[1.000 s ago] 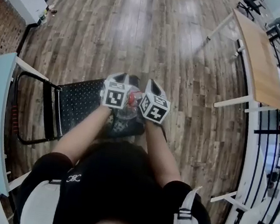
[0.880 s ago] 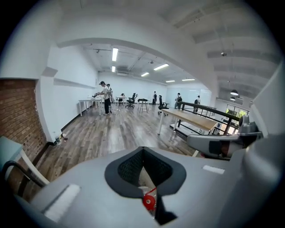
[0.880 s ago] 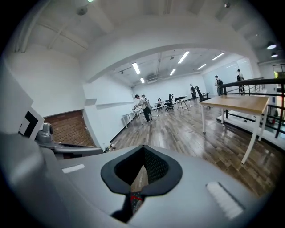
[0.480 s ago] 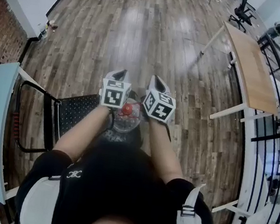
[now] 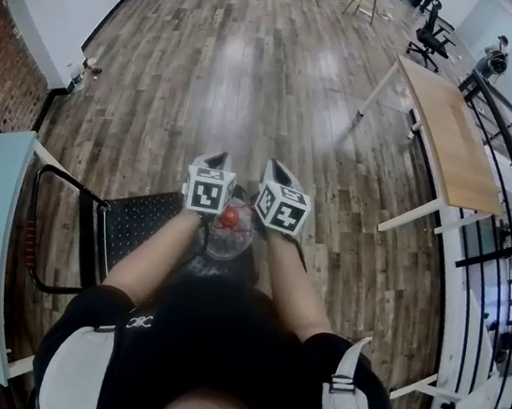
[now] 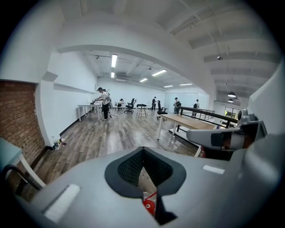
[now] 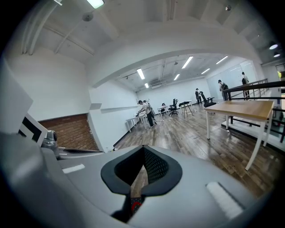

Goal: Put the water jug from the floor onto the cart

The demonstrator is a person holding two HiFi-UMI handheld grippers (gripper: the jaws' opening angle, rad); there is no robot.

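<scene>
I am holding the left tongs (image 5: 213,159) and right tongs (image 5: 278,168) side by side, each pair pressing together with nothing pinched inside. The water jug (image 5: 226,234), red cap (image 5: 229,216) up, is sitting between the two, overlapping the black cart (image 5: 141,216) deck's corner.

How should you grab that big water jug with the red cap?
Probably at its top, just beside the red cap, one gripper from each side. The water jug is round, upright and looks too wide for one pair of fingers; the left gripper and right gripper flank the cap.
</scene>
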